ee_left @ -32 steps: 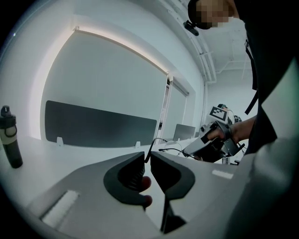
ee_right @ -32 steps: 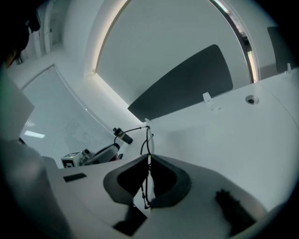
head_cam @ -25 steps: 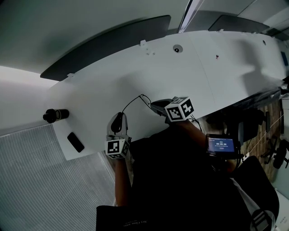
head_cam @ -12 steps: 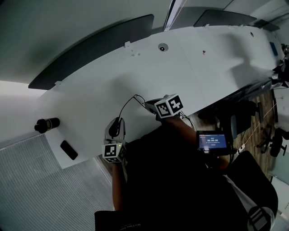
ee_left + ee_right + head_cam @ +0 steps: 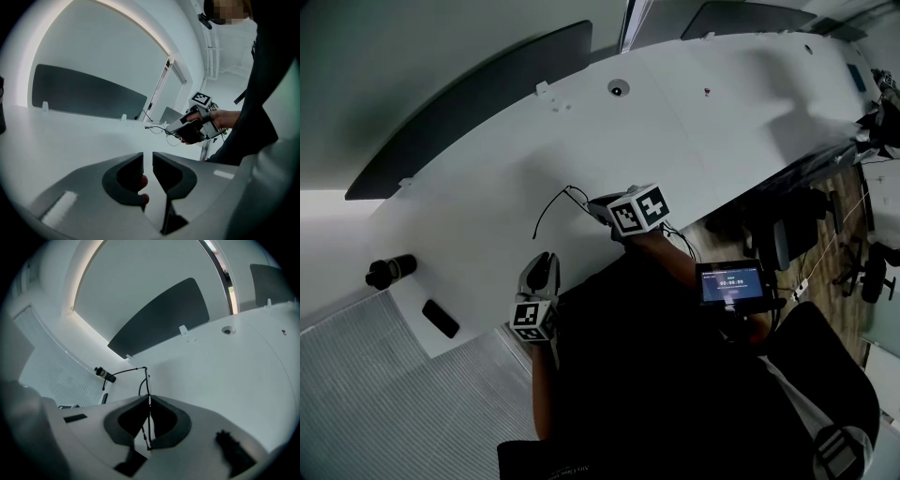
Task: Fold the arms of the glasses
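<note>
Thin black wire-framed glasses [image 5: 142, 377] stick out ahead of my right gripper [image 5: 149, 401], which is shut on their frame. One arm [image 5: 121, 372] stretches out to the left over the white table [image 5: 225, 362]. In the head view the glasses [image 5: 555, 199] hang just above the table in front of the right gripper [image 5: 592, 202]. My left gripper [image 5: 546, 261] sits lower left of them, apart from the arm's tip. Its jaws are opening, with a narrow gap and nothing between them [image 5: 147, 159]. In the left gripper view the right gripper [image 5: 187, 130] carries the glasses [image 5: 157, 126].
A black cylinder [image 5: 391, 270] and a flat black slab [image 5: 441, 319] lie at the table's left end. Dark screens [image 5: 469, 103] stand along the far edge. A small lit display [image 5: 731, 283] hangs at the person's right side.
The left gripper has drawn back toward the table's near edge and sunk, away from the glasses' arm. The right gripper keeps its hold on the frame and has shifted slightly.
</note>
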Tool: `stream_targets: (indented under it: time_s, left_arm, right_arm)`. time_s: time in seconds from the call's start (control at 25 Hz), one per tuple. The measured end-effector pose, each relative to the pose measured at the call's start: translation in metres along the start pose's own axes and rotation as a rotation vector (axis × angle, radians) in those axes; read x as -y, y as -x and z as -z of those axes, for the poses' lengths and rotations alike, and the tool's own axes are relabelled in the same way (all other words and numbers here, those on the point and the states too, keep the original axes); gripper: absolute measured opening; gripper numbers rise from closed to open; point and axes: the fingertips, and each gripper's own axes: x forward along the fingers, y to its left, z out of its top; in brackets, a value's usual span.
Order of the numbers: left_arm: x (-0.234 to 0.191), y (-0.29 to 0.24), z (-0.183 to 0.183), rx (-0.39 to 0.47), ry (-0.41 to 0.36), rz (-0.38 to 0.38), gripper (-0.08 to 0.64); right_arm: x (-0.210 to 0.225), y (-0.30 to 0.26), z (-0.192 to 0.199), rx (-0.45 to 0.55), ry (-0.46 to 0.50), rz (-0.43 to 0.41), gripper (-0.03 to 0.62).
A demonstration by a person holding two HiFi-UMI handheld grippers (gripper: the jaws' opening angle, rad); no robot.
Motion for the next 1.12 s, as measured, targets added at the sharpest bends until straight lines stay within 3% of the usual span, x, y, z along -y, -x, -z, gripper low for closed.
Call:
stream_targets:
  time_s: [0.28, 0.48, 0.76, 1.0, 1.12]
  left_arm:
    - [0.036, -0.030, -0.008, -0.035, 0.054, 0.161, 0.067]
    - [0.042, -0.051, -0.027, -0.030, 0.241, 0.232, 0.084]
    - [0.025, -0.065, -0.035, 0.018, 0.575, 0.255, 0.112]
    - [0.038, -0.069, -0.040, 0.012, 0.692, 0.358, 0.124]
    - [0.032, -0.073, -0.044, 0.038, 0.741, 0.342, 0.124]
  right_arm:
    - [-0.006, 0.001, -0.003, 0.018, 0.021, -0.008, 0.018]
    - [-0.006, 0.005, -0.008, 0.038, 0.027, -0.004, 0.018]
    - [-0.004, 0.008, -0.011, 0.056, 0.018, -0.003, 0.018]
    - [-0.009, 0.008, -0.013, 0.062, 0.027, -0.014, 0.018]
    - [-0.013, 0.006, -0.014, 0.061, 0.039, -0.024, 0.018]
